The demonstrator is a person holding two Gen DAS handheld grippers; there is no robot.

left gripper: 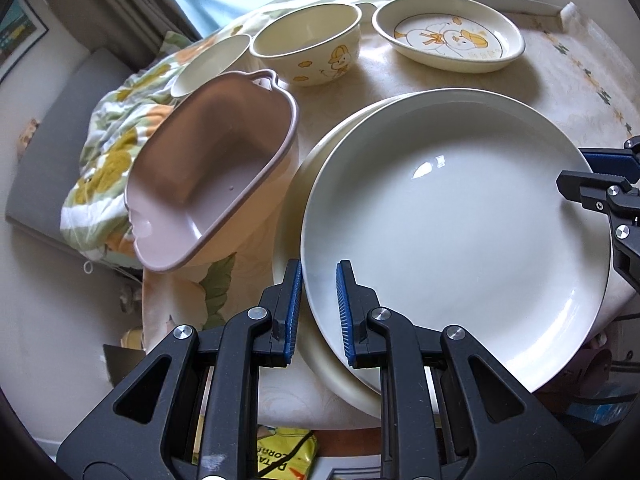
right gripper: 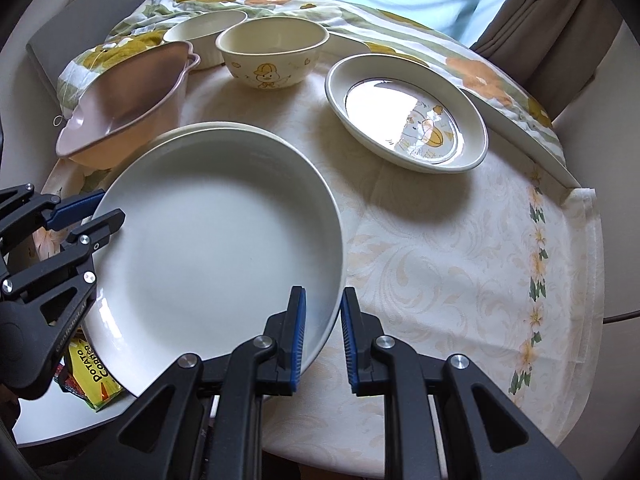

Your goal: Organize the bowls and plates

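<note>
A large white plate (left gripper: 452, 232) lies on top of a second cream plate (left gripper: 292, 208) near the table's front edge. My left gripper (left gripper: 318, 312) straddles the top plate's left rim, its jaws slightly apart around it. My right gripper (right gripper: 323, 338) straddles the same plate's (right gripper: 216, 240) right rim, jaws a little apart. Whether the pads press the rim I cannot tell. A pink handled dish (left gripper: 216, 168) leans tilted at the left. A cream duck bowl (left gripper: 308, 44) and an oval duck plate (left gripper: 448, 36) stand behind.
A white ribbed bowl (right gripper: 204, 30) sits behind the pink dish (right gripper: 120, 108). A long white dish (right gripper: 524, 136) lies at the table's far right edge. A flowered cloth (right gripper: 480, 260) covers the round table. A yellow snack packet (right gripper: 90, 376) lies under the plate's front edge.
</note>
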